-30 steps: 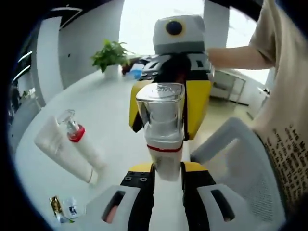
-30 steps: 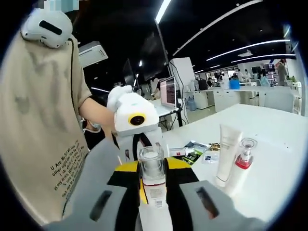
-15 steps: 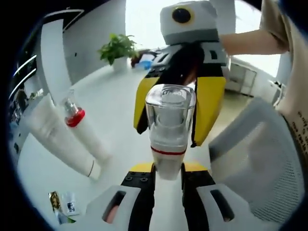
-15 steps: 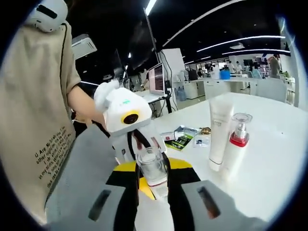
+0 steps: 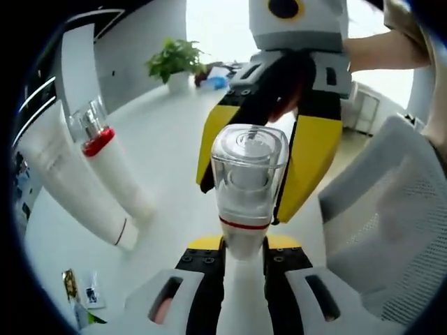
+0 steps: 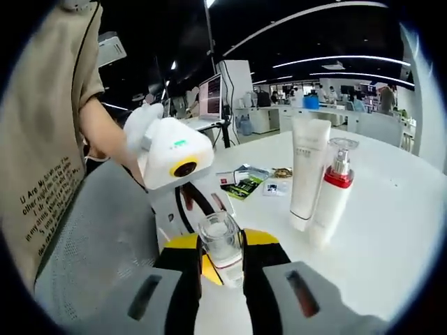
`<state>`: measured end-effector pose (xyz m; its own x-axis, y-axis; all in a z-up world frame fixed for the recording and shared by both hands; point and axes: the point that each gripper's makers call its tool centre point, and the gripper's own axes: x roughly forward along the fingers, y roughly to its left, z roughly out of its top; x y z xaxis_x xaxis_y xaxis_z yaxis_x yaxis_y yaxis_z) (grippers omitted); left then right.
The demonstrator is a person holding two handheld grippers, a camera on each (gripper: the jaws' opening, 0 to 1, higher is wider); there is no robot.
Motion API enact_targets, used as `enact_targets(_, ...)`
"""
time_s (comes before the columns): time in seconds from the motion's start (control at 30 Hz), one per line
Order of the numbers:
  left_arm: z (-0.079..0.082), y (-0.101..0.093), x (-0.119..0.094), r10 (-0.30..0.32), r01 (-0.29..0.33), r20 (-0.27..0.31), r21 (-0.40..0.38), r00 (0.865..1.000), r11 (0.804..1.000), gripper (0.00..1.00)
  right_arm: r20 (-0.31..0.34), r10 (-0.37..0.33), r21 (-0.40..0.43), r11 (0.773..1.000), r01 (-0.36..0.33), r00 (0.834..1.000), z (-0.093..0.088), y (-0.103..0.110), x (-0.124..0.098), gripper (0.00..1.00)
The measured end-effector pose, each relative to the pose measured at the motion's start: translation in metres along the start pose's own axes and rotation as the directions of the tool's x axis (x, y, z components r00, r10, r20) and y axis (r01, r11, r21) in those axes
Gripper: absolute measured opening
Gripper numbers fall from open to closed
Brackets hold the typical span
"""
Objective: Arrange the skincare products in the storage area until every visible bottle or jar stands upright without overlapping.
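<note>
White counter surface carries the work, set in an open office with ceiling light strips and desks in the background. Nearest in the left gripper view, the left tool is clenched on a white pump bottle with a clear square cap and a thin red ring below the cap; the bottle's body sits between the two jaws and its cap points away from the camera. Directly beyond the pump bottle, the right tool faces it, yellow and black jaws angled toward the cap. In the right gripper view, the right tool grips the same pump bottle at its cap end, jaws closed against it, with the left tool just behind it. A grey mesh chair stands beside the pump bottle, next to a person's sleeve. Further from the pump bottle, a white tube stands upright on the counter, and a red-collared bottle with a clear cap stands just beside it. Beyond the tube lie small sachets. A potted plant stands at the far edge of the counter.
</note>
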<state>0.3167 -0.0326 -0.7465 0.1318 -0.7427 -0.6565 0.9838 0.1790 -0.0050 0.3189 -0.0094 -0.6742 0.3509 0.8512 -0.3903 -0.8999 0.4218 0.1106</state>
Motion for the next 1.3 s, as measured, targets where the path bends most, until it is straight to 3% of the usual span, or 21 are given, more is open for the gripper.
enact_targets(0.4, -0.008, 0.001, 0.008, 0.003, -0.003, -0.003, 0.0, 1.0, 1.0, 0.17, -0.023, -0.094, 0.012, 0.995, 0.094, 0.995, -0.011, -0.005, 0.004, 0.22)
enact_targets(0.73, -0.004, 0.005, 0.011, 0.002, -0.002, 0.028, 0.007, 1.0, 1.0, 0.17, -0.017, -0.191, 0.035, 0.981, 0.192, 0.981, -0.016, -0.015, 0.006, 0.23)
enact_targets(1.3, 0.002, 0.034, 0.017, -0.005, 0.005, 0.041, 0.011, 0.999, 1.0, 0.17, 0.008, -0.29, 0.03, 0.957, 0.29, 0.957, -0.011, -0.048, 0.012, 0.22)
